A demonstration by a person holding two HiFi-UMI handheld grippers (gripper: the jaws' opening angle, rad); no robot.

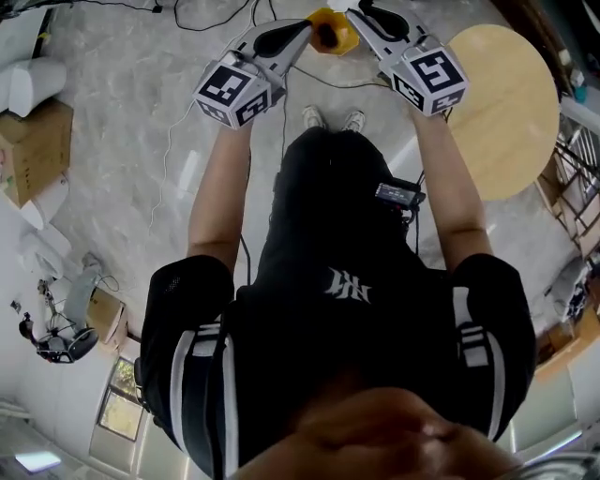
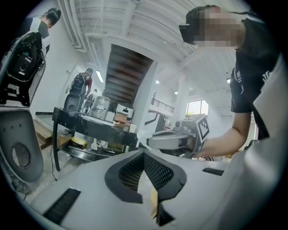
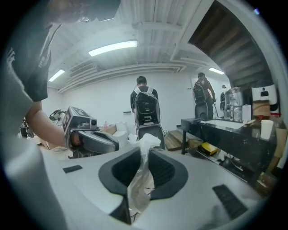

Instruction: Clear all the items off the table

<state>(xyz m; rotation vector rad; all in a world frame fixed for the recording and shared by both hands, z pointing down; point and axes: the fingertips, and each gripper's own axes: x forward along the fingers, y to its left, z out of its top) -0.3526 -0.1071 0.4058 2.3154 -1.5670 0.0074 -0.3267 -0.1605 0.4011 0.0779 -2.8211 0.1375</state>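
Note:
In the head view both grippers are raised in front of me over the floor, and a yellow bundle (image 1: 330, 30) hangs between their tips. My left gripper (image 1: 307, 34) pinches it from the left, my right gripper (image 1: 354, 21) from the right. In the right gripper view the jaws are shut on a crumpled clear plastic bag (image 3: 143, 155) that sticks up past the pads. A thin pale and yellowish edge of the bag (image 2: 152, 200) shows in the left gripper view, pinched between the closed jaws. Each gripper view shows the other gripper (image 2: 177, 139) (image 3: 90, 137) close by.
A round wooden table (image 1: 502, 108) stands to my right with its top bare. Cables run across the marble floor (image 1: 122, 84). Cardboard boxes (image 1: 33, 141) sit at the left. A black table (image 3: 225, 130) with bottles and cups stands nearby. People with backpacks (image 3: 145, 105) stand further off.

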